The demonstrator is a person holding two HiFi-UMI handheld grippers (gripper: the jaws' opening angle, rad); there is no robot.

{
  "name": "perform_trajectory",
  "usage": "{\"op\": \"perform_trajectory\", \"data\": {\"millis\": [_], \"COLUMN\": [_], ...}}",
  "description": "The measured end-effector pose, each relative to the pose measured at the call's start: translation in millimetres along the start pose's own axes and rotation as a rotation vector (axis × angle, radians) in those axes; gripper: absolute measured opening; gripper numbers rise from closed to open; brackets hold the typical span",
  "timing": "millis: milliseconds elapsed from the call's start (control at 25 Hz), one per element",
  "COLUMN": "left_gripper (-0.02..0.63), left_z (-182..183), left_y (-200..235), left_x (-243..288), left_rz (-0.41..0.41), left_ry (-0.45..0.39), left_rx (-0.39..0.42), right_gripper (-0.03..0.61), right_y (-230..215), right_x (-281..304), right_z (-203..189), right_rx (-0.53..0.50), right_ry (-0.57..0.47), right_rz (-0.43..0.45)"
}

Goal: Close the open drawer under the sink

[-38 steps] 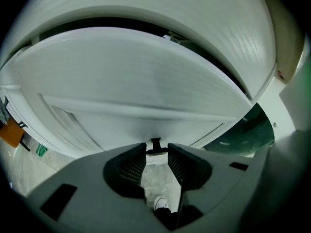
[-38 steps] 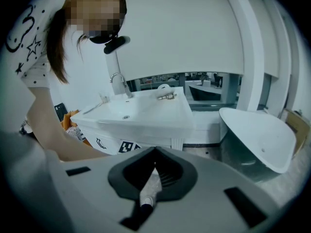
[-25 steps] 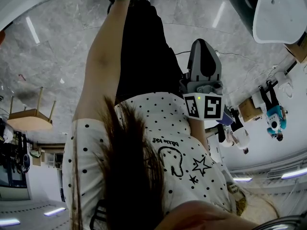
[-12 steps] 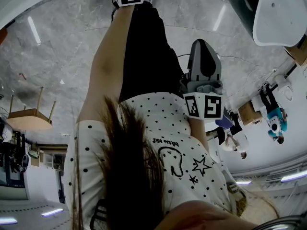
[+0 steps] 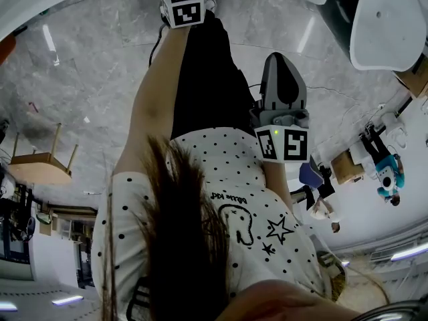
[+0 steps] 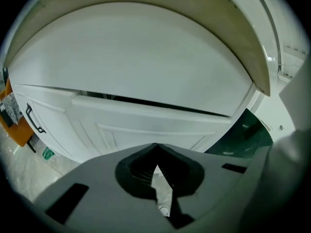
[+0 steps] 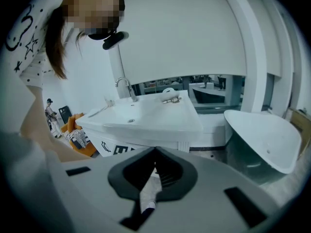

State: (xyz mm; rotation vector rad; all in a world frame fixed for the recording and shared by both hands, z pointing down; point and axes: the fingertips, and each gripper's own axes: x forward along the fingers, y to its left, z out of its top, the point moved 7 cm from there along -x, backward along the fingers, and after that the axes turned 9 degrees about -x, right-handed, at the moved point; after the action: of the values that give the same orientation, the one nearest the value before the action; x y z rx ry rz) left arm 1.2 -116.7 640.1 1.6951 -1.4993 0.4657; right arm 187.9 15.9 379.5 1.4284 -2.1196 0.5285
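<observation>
White panelling fills the left gripper view: the drawer (image 6: 146,125) under the sink (image 6: 131,52) lies straight ahead of the left gripper (image 6: 156,148). It is near, though I cannot tell whether the tips touch it. A dark slit (image 6: 146,101) runs along the drawer's top edge where the front stands out from the cabinet, so I judge it not yet pushed home. The left gripper's jaws have just been closing and now meet tip to tip with nothing between them, which suits a blunt push. The right gripper (image 7: 155,153) is likewise closed and empty. It hangs well apart from the cabinet and looks across at the basin from the side, with a white bathtub (image 7: 265,135) off to its right.

Several things could go wrong from here:
- The drawer front is smooth and the closed tips make a narrow point, so a push at a slant could skate across the panel.
- If the tips skid upward, they could ride into the slit and jam there as the drawer travels in.
- A push well off to the left, toward the cupboard door with the dark handle (image 6: 35,119), could twist the drawer on its runners so it binds part-way.
- Too hard a shove could slam the front against the cabinet and bounce it back out.
</observation>
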Motion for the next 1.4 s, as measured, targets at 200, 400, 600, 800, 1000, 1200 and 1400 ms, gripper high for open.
{"op": "perform_trajectory", "data": {"millis": [200, 400, 600, 800, 1000, 1200, 1400], "left_gripper": [0.005, 0.005, 0.005, 0.005, 0.005, 0.005, 0.005], "left_z": [18.0, 32.4, 40.6, 63.2, 96.3, 122.9, 149.9], "left_y": [-1.3, 0.6, 2.0, -10.1, -25.8, -26.7, -34.4], "left_x": [-23.8, -68.3, -119.7, -173.4, -225.3, -267.3, -301.4], "left_rz": [-0.008, 0.001, -0.011, -0.034, -0.061, -0.088, -0.144], "left_ry": [-0.035, -0.058, -0.087, -0.139, -0.244, -0.337, -0.420], "left_rx": [-0.012, -0.016, 0.001, -0.003, -0.012, -0.031, 0.025], "right_gripper": [0.012, 0.012, 0.012, 0.012, 0.012, 0.012, 0.012], "right_y": [0.2, 4.1, 11.7, 10.3, 9.2, 22.5, 28.8], "right_x": [1.1, -6.0, -15.4, -32.2, -52.5, -58.6, -56.9], "right_z": [7.5, 25.7, 43.8, 69.2, 92.1, 100.8, 111.6], "right_rx": [-0.004, -0.018, -0.045, -0.074, -0.119, -0.154, -0.179], "right_ry": [-0.024, -0.070, -0.108, -0.144, -0.205, -0.245, -0.284], "right_rz": [0.007, 0.022, 0.030, 0.043, 0.047, 0.058, 0.071]}}
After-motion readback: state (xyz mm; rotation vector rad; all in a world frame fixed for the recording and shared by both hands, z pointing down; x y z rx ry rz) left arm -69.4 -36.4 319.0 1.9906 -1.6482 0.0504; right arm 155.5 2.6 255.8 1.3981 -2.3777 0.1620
